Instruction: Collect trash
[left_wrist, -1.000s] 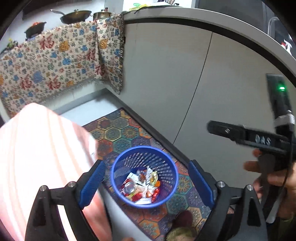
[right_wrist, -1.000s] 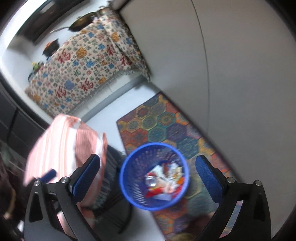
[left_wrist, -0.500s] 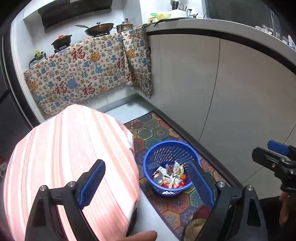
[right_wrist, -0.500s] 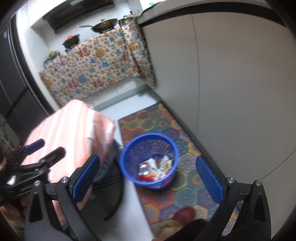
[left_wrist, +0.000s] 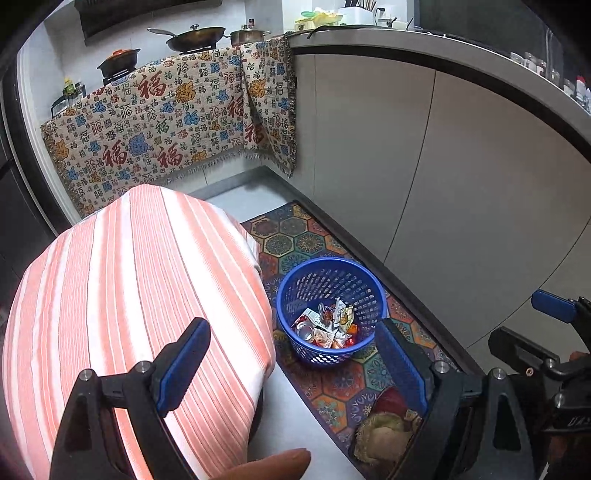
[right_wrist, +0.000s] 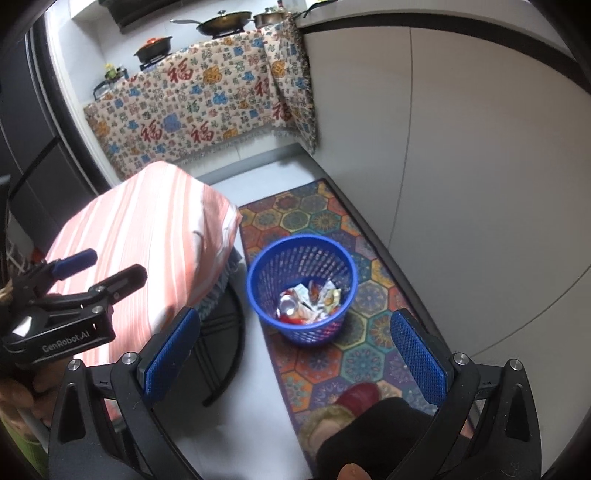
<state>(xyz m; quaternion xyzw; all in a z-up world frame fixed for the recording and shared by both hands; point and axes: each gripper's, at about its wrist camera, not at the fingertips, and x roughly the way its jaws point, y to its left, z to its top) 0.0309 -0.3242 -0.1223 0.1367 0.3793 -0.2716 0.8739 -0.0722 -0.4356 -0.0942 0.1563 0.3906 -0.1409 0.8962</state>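
**Two open grippers, one full basket**

Two black grippers with blue pads are hanging above a kitchen floor. The left gripper (left_wrist: 291, 363) is standing wide open and is holding nothing. The right gripper (right_wrist: 293, 352) is standing wide open too, with nothing between its pads.

A round blue plastic basket with holes in its wall (left_wrist: 330, 275) is sitting on a bright rug with six-sided shapes (left_wrist: 343, 384). The trash, crinkled snack wrappers and a shiny can (left_wrist: 325, 326), is lying at the bottom of the basket. A stool with a pink and white striped cover (left_wrist: 140, 295) is standing just beside the basket, on the grey floor. A person's red slipper (right_wrist: 360, 395) is resting on the rug, near the basket. Far behind, a cloth with red signs (left_wrist: 166, 122) is hanging over a counter with pans on top.
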